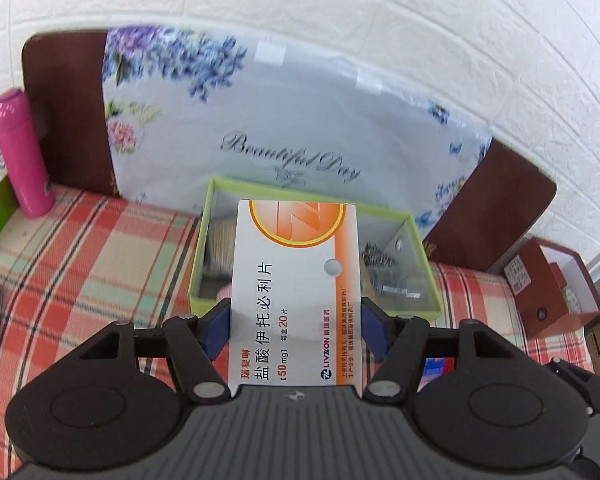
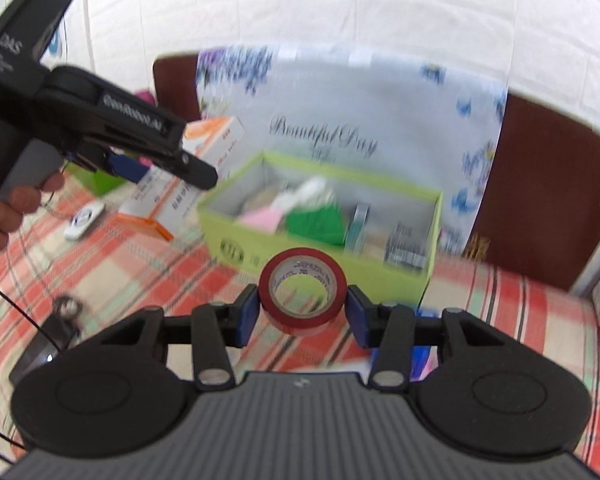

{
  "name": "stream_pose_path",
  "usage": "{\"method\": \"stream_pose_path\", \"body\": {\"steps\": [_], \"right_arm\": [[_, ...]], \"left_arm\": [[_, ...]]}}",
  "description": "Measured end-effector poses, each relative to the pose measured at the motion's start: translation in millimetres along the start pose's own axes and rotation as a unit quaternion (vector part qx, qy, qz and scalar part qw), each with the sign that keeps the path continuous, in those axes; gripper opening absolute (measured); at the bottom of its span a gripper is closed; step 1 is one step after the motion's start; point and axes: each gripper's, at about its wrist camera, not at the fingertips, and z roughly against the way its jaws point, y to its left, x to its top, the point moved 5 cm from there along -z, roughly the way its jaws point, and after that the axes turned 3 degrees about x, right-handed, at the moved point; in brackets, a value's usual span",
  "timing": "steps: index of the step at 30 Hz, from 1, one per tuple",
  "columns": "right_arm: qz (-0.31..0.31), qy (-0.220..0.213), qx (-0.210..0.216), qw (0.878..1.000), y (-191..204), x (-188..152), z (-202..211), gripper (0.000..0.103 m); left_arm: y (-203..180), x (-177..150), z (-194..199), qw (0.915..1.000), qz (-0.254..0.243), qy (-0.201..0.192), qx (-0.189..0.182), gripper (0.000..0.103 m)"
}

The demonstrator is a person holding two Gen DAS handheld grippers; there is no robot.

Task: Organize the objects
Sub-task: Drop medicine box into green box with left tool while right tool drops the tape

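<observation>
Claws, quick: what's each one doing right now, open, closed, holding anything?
Left claw: closed on the medicine box.
Right claw: closed on the red tape roll.

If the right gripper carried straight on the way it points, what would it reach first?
Probably the near wall of the green box, straight ahead of the red tape roll the right gripper holds; depth is unclear.

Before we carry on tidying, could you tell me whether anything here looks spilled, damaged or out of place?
Nothing stands out. The left gripper holds an intact medicine box in front of the green box, the right gripper holds a red tape roll, and the green box's contents sit inside it, though blur hides fine detail.
</observation>
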Motion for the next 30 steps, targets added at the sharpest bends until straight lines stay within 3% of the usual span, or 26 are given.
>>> {"method": "stream_pose_path", "body": {"steps": [10,23,25,26,28,30], "right_arm": [[0.009,-0.04,-0.022,0.999,-31,57,-32,0.046],[-0.01,-0.01,-0.046,0.999,-81,77,-130,0.046],[-0.005,-0.007,-0.053,0.999,-85,74,-148,0.054],[0.002,-0.001,-0.053,0.999,-85,70,-157,0.074],[0.014,0.027,-0.045,0.999,-84,57,-171,0.077],[0.019,0.025,-0.044,0.999,-80,46,-166,0.077]], "left_arm": [[-2,45,-28,0.9998,-0.015,-0.012,0.006,0.069],[22,50,-114,0.9985,0.009,0.041,0.035,0.07],[29,44,-131,0.9963,0.009,0.071,0.048,0.076],[35,39,-139,0.9938,0.014,0.093,0.059,0.075],[40,31,-139,0.9925,0.03,0.106,0.052,0.071],[42,26,-126,0.994,0.034,0.092,0.048,0.071]]}}
